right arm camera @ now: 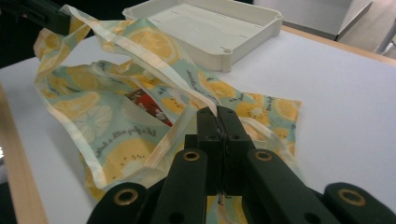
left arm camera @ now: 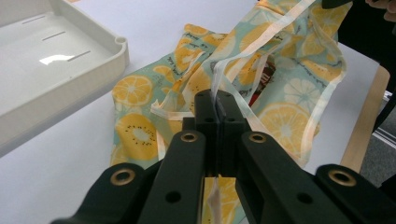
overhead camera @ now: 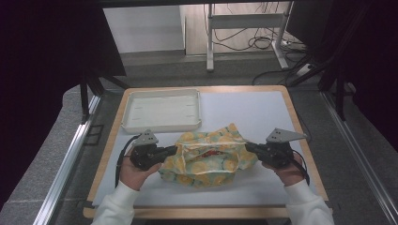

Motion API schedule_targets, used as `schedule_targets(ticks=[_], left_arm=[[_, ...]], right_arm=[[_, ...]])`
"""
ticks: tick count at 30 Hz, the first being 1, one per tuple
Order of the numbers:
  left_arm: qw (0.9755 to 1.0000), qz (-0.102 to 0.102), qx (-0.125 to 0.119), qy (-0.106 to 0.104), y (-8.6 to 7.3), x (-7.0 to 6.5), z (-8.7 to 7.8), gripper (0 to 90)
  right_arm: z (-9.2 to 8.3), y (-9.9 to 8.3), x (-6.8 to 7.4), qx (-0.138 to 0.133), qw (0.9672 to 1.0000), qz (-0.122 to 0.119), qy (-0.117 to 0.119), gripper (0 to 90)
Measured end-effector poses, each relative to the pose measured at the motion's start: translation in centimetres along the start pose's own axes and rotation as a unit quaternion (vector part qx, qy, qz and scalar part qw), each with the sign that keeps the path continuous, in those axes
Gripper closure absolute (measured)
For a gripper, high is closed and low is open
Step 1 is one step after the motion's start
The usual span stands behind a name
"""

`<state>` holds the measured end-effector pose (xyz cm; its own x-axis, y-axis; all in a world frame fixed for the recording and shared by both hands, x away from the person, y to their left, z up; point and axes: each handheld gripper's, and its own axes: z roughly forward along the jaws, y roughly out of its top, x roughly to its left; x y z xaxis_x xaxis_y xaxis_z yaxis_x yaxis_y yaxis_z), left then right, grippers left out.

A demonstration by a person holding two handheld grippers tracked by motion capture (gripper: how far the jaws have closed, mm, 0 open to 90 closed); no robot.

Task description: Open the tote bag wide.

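Lemon-print cloth bag, long axis across the worktop, mouth upward, trim clenched in left gripper and right gripper jaws; print lettering unreadable.

Bag before tray

A wood-edged table stands on grey floor; beyond, a white desk frame (cables beneath).

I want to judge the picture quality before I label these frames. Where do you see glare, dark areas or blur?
High view: both upper sides are nearly black, while the table is evenly lit and the fruit-print bag looks slightly soft. Left gripper view: a bright glare patch lies on the white tray; the near parts of the left gripper are blurred. Right gripper view: the far tray edge is soft, and the bag's print is sharp.
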<state>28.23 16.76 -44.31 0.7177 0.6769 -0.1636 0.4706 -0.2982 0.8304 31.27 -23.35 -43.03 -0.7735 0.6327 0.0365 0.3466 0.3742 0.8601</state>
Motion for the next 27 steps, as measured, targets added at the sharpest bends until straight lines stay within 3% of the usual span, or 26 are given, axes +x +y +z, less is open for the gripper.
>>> schedule_targets(ticks=[3, 16, 22, 27], left_arm=[[1.0, 0.003, -0.005, -0.003, 0.1, -0.4, -0.3, 90.0], [0.9997, 0.006, -0.008, -0.02, -0.7, -1.5, -0.4, 90.0], [0.9996, 0.004, -0.004, -0.029, -1.4, -1.7, -0.5, 90.0], [0.9993, 0.002, -0.001, -0.036, -2.0, -1.9, -0.3, 90.0]], right_arm=[[-0.3, -0.1, 0.1, -0.006, 0.9999, 0.007, 0.012, 88.5], [-1.1, -0.7, 1.3, -0.007, 0.9998, -0.001, 0.017, 88.1], [-1.6, -1.5, 1.7, -0.002, 0.9999, 0.0, 0.017, 87.8], [-1.7, -2.5, 1.8, 0.002, 0.9995, 0.004, 0.031, 87.5]])
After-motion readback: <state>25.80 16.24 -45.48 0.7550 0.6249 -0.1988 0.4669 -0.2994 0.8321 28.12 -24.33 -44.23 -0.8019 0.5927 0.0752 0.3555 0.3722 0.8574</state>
